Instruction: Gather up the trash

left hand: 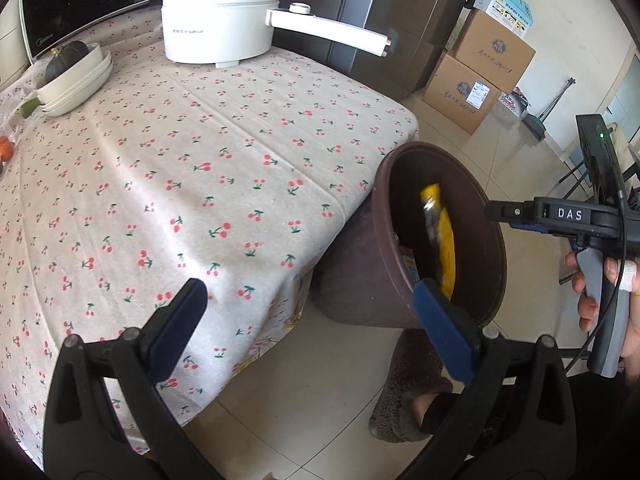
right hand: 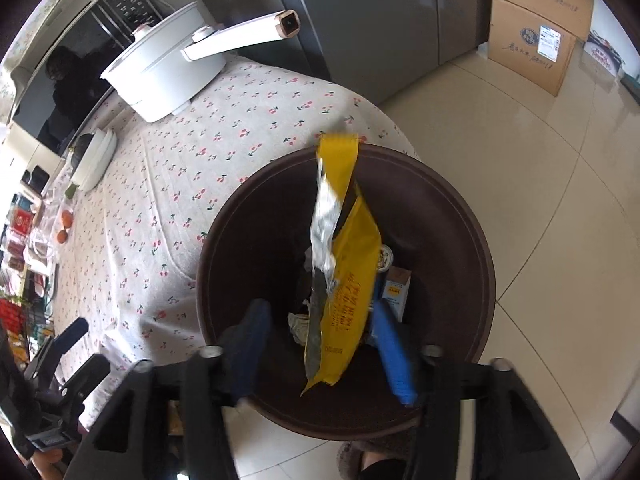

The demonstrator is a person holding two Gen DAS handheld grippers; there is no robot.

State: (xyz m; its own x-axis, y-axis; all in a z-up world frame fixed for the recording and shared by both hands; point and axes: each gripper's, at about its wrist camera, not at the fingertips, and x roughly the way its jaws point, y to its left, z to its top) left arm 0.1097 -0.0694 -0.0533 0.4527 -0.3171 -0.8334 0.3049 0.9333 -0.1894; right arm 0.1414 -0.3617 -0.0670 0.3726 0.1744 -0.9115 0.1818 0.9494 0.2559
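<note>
**Yellow wrapper going in the bin**

Left wrist: left tongs [left hand: 308, 320] wide open, empty, over the desk [left hand: 200, 160] corner.

Right wrist: right tongs [right hand: 324, 344] spread, yellow wrapper [right hand: 348, 280] loose between them, inside the brown bin [right hand: 460, 240]. I'd keep centred over the opening.

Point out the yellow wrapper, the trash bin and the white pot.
yellow wrapper [right hand: 352, 280], right wrist view, on its printed yellow face.
trash bin [right hand: 476, 248], right wrist view, on its brown rim.
white pot [left hand: 218, 30], left wrist view, on its side wall.

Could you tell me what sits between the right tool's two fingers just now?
In the right wrist view, the yellow wrapper hangs between the open right tool, above the brown bin.
</note>
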